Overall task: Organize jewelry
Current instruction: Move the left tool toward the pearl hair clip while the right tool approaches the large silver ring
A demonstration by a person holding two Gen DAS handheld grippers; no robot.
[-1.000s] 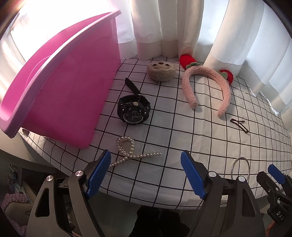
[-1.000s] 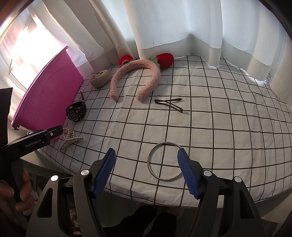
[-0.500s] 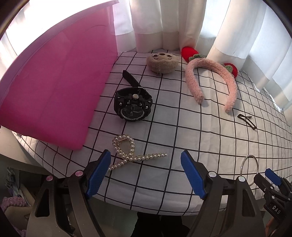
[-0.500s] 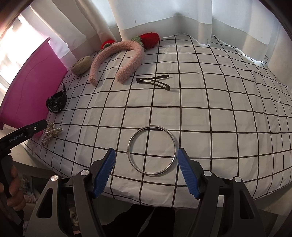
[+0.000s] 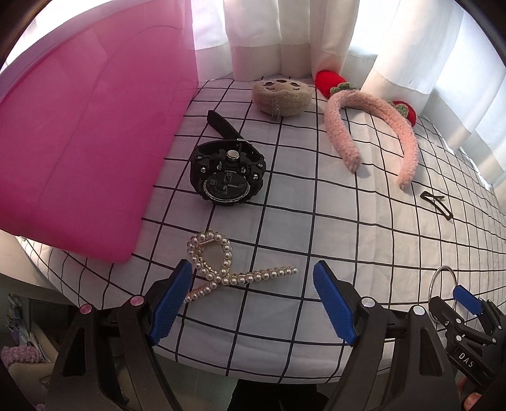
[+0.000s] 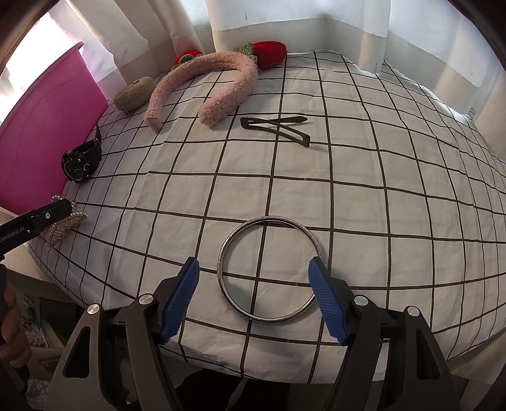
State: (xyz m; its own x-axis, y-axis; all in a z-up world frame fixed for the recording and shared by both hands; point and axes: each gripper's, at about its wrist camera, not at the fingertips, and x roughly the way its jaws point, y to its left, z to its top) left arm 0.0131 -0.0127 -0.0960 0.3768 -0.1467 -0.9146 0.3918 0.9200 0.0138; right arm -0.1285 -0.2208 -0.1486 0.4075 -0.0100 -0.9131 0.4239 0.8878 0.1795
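My left gripper (image 5: 253, 300) is open, its blue pads either side of a pearl hair clip (image 5: 221, 268) near the table's front edge. A black watch (image 5: 226, 177) lies behind it beside the pink bin (image 5: 79, 142). My right gripper (image 6: 254, 297) is open around a silver bangle (image 6: 268, 268) lying flat. A pink fuzzy headband (image 6: 202, 91), a brown plush piece (image 6: 134, 93) and black hair pins (image 6: 275, 128) lie farther back. In the left wrist view the headband (image 5: 344, 139), pins (image 5: 438, 205) and bangle (image 5: 442, 281) show too.
The checked white cloth (image 6: 379, 189) covers the table, its front edge just under both grippers. White curtains (image 6: 284, 19) hang behind. Red strawberry ends (image 6: 272, 52) of the headband touch the curtain. The right gripper (image 5: 468, 303) shows at the left wrist view's lower right.
Both grippers have moved forward and down over the table. The pearl clip now lies between the left pads, the bangle between the right pads. Nothing has been gripped.
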